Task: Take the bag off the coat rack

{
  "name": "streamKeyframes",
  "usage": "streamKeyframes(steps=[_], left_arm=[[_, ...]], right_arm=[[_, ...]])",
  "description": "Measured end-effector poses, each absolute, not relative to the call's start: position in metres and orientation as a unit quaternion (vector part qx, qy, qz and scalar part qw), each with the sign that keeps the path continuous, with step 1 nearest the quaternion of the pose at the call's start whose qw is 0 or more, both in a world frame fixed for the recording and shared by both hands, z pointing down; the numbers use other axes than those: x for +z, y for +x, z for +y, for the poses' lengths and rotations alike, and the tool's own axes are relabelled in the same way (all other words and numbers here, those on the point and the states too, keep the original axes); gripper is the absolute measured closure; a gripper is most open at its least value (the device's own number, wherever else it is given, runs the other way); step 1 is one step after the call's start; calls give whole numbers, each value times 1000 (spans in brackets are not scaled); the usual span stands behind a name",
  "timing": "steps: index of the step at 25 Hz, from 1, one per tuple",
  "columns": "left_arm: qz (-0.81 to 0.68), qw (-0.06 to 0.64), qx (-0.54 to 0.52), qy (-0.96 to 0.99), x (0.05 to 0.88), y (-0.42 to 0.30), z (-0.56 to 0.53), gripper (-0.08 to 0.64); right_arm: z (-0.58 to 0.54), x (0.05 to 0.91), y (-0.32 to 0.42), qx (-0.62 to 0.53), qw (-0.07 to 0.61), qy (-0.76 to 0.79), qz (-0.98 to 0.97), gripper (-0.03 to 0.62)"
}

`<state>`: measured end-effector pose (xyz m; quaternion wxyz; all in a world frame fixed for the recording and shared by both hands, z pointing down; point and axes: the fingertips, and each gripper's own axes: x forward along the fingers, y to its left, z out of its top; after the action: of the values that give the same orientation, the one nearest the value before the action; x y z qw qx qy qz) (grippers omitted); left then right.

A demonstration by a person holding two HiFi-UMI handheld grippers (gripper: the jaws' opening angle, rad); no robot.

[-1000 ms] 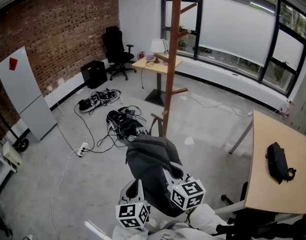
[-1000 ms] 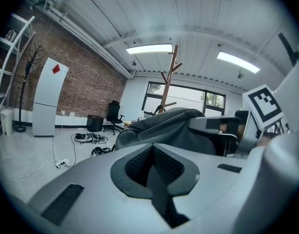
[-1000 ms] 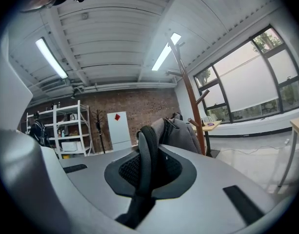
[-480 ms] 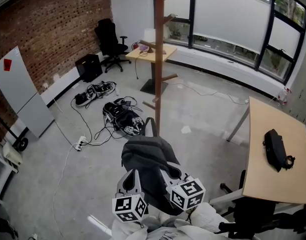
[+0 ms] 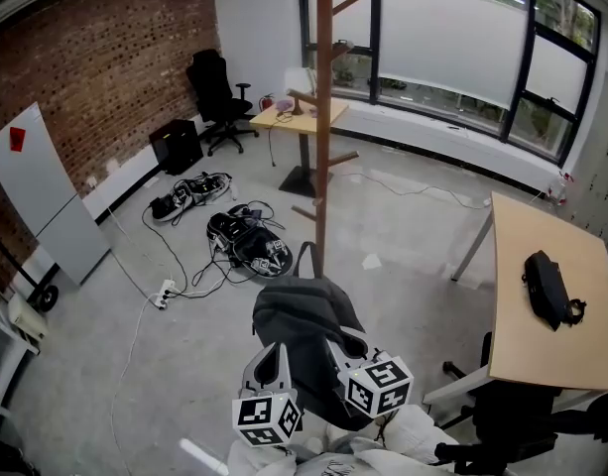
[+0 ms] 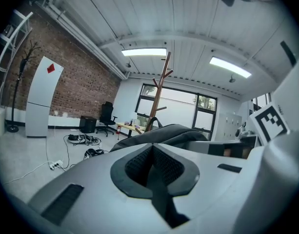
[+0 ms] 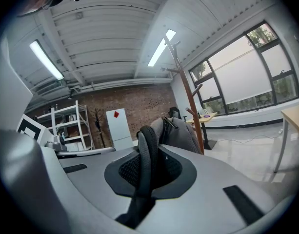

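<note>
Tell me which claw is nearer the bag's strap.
Right. The right claw is shut on the strap, which runs up between its jaws. The left claw is shut with nothing in it, alongside the bag, off the strap.

I see a brick wall (image 5: 105, 48) on the left with a white panel (image 5: 46, 201) leaning against it. The grey concrete floor (image 5: 165, 365) is strewn with cables (image 5: 246, 246). There is a black office chair (image 5: 212, 92), a small desk (image 5: 294, 119), tall windows (image 5: 447, 33) and a wooden table (image 5: 542, 355) to the right.
</note>
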<state>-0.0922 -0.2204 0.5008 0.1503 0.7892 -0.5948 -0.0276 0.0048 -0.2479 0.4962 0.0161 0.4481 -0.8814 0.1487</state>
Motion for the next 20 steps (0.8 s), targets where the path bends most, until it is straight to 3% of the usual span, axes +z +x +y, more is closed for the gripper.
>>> streamKeyframes(steps=[10, 20], left_arm=[[-574, 144, -30, 806, 496, -91, -202, 558], [-575, 157, -33, 803, 494, -85, -195, 559]], right_arm=[[-227, 493, 1, 171, -10, 457, -873, 563], [-215, 495, 0, 177, 5, 446, -877, 565]])
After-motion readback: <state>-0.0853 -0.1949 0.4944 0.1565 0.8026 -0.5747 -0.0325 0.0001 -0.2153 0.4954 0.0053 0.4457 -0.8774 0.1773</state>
